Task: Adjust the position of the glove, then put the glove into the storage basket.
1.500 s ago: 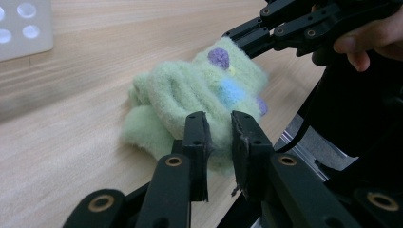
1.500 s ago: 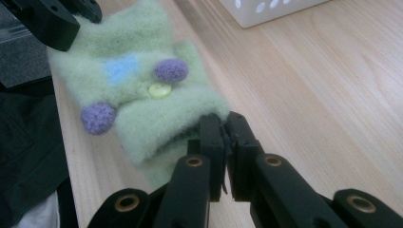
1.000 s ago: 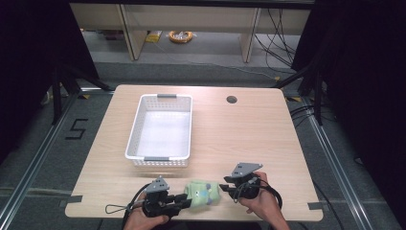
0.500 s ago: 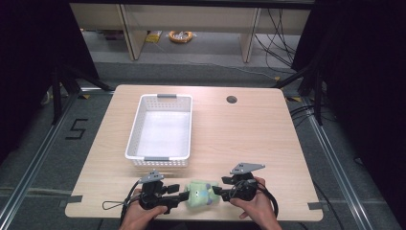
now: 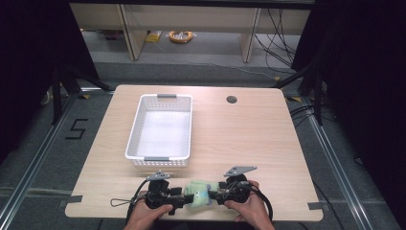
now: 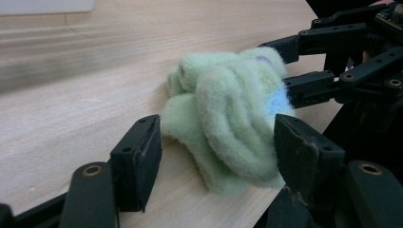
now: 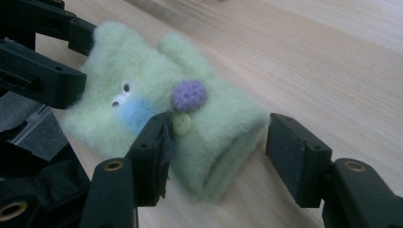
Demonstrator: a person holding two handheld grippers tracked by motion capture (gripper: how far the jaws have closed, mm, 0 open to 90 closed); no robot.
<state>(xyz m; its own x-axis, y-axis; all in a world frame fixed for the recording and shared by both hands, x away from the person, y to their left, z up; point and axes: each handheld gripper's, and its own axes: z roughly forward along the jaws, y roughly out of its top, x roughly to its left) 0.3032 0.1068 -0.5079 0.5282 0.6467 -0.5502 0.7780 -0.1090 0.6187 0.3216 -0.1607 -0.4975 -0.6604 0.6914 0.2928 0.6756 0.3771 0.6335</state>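
Folded green fuzzy sock (image 5: 198,193) lies at the table's near edge, between the 2 grippers, long axis running left-right across the table in the high view, one end toward each gripper. Thick fleecy knit, lumpy bundle; purple crocheted dot (image 7: 189,95), pale button (image 7: 182,124), blue patch on it. Left gripper (image 6: 216,152) jaws spread, just been opening, sock end between them, pads not pressing. Right gripper (image 7: 223,152) likewise spread and just been opening, sock between the jaws, unpinched. Table (image 5: 249,139) is light wood laminate, rounded corners. White perforated plastic basket (image 5: 162,125) sits well apart, farther back. Grey floor, dark surrounds.
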